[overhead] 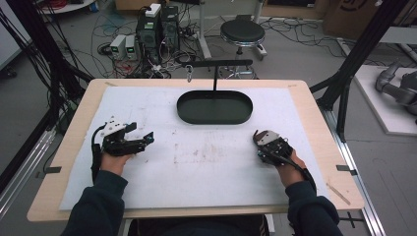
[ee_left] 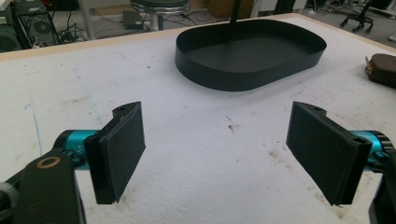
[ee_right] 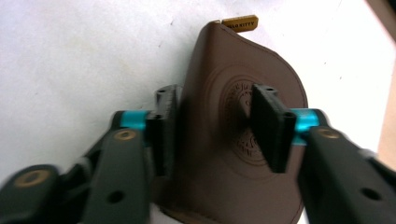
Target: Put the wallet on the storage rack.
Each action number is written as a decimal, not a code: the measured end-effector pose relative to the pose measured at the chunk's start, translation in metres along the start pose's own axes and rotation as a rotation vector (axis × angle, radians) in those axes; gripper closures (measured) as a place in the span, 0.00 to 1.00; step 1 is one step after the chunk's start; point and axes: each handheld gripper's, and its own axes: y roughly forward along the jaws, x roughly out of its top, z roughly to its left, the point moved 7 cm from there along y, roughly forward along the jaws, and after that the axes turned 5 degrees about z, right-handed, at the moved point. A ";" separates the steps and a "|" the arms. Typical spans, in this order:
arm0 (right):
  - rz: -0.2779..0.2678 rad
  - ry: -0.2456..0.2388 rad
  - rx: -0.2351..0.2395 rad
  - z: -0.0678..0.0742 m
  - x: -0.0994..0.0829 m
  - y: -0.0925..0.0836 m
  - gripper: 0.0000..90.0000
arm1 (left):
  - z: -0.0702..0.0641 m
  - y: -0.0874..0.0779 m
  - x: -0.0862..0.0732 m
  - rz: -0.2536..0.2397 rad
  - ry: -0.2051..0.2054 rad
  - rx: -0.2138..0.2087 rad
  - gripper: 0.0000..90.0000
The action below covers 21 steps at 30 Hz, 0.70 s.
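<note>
My right tool (ee_right: 212, 126) pinches the brown leather pouch (ee_right: 224, 154) at its edge; soft, light, floppy, so I'd grip mid-body. Left tool (ee_left: 219, 154) gapes wide, holding nothing.

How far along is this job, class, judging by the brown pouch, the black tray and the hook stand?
Done: nothing is in the black tray or on the hook stand. In hand: the right claw straddles the brown pouch, one pad at its edge, the other over its stamped face. The left claw is open. Left: lifting and placing it.
</note>
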 end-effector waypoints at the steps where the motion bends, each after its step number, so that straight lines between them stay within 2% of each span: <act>1: -0.007 0.004 0.002 0.001 0.001 -0.001 0.70 | 0.000 0.000 0.000 -0.001 -0.001 0.000 0.21; 5: -0.037 0.031 0.016 -0.002 0.002 -0.008 0.80 | 0.001 0.000 0.000 -0.002 -0.003 0.001 0.21; 9: -0.094 0.121 0.073 -0.011 0.003 -0.014 0.84 | 0.002 0.000 0.000 -0.003 -0.003 0.001 0.21; 14: -0.186 0.230 0.195 -0.018 0.007 -0.028 0.88 | 0.003 -0.001 0.000 -0.005 -0.010 0.004 0.21; 21: -0.291 0.311 0.352 -0.017 0.016 -0.041 0.89 | 0.004 -0.001 0.000 -0.005 -0.014 0.004 0.21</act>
